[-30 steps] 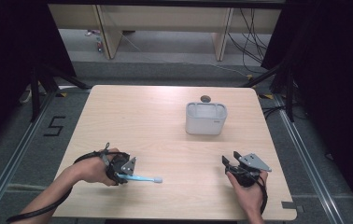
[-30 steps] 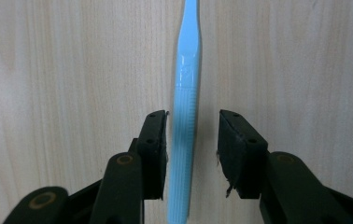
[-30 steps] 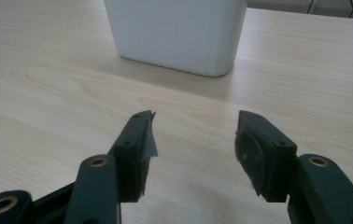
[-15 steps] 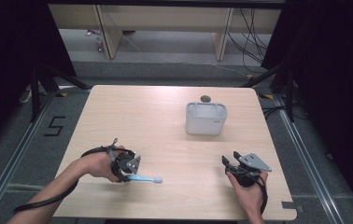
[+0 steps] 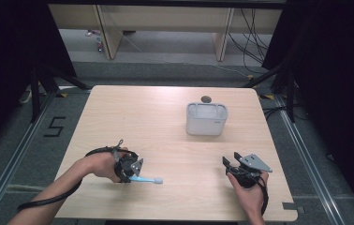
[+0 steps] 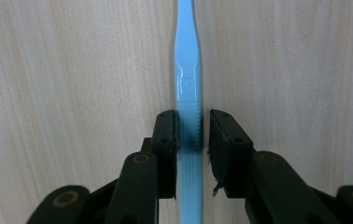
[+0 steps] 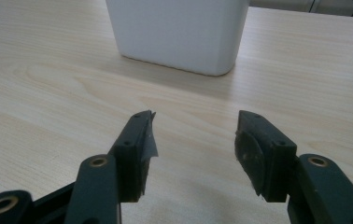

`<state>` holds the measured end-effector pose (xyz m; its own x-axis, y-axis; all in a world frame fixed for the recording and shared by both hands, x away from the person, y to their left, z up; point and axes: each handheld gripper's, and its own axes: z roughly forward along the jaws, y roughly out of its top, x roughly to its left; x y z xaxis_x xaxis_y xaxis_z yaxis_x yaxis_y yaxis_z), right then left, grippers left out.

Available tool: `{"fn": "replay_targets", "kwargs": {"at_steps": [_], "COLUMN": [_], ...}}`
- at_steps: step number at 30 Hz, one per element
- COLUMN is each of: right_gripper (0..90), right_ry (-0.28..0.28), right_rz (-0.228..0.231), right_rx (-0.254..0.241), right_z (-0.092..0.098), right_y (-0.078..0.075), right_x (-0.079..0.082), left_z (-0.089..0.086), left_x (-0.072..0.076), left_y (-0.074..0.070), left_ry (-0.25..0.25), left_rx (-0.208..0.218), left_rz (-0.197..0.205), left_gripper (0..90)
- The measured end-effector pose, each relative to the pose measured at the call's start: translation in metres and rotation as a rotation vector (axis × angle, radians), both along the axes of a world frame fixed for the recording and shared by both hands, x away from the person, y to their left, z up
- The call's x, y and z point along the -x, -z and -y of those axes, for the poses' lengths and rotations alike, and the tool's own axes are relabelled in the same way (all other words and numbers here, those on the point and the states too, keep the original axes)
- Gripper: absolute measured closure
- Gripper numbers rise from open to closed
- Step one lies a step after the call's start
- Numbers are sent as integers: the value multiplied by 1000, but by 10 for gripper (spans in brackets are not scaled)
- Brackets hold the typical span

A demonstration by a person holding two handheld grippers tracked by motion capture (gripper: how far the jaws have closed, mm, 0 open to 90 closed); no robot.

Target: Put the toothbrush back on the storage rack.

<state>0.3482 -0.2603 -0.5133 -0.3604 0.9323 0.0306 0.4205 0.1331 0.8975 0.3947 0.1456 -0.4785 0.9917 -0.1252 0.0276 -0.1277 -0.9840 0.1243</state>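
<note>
Blue toothbrush flat on table, lengthwise btwn left gripper jaws

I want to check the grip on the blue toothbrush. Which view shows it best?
The left gripper view: the toothbrush fills the centre, its ribbed handle between the left hand-held gripper jaws. The high view shows it small, sticking out rightward from that gripper on the table.

- One light-blue toothbrush is lying on the table.
- One white container is standing there.
- One small dark object is sitting behind it.
- Two grippers, left gripper and right gripper, are showing.
</note>
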Motion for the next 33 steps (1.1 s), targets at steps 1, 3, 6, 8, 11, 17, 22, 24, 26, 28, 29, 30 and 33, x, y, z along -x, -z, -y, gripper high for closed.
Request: {"fn": "replay_targets", "kwargs": {"at_steps": [1, 3, 6, 8, 11, 17, 22, 24, 26, 28, 29, 30, 33], "right_gripper": [472, 472, 472, 472, 472, 472, 472, 472, 471, 472, 471, 470, 468], "right_ry": [-2, 11, 5, 4, 7, -10, -9, -12, -12, -11, -10, -13, -15], "right_rz": [4, -5, -11, -12, -23, 19, 12, 18, 16, 13, 15, 19, 14], "right_rx": [-13, -39, -17, -14, -22, 23, 20, 23, 24, 21, 20, 25, 11], "right_z": [0, -2, -1, -1, -1, 1, 1, 1, 1, 1, 1, 1, 1], "right_y": [1, 1, 0, 0, 0, 0, 0, 0, 0, 0, 0, 0, 0], "right_x": [-1, 1, 1, 1, 1, -1, -1, -2, -1, -1, -1, -1, -2], "left_z": [0, 1, 2, 3, 4, 6, 6, 4, 3, 2, 1, 1, -1], "left_x": [0, 0, -1, -2, -2, -1, -1, -1, -1, 0, 0, 0, 2], "left_y": [0, -1, 0, 1, 1, 1, 1, 1, 1, 1, 0, 0, 0], "left_ry": [0, 4, 6, 5, 11, 9, 7, -1, -5, -9, -13, -12, -10], "left_rx": [-3, -11, -20, -25, -32, -46, -47, -41, -28, -16, -13, -10, -4], "left_rz": [0, 0, -6, -11, -11, -17, -14, -21, -17, -14, -15, -11, -6], "left_gripper": [726, 732, 738, 742, 753, 778, 783, 784, 784, 785, 785, 785, 784]}}
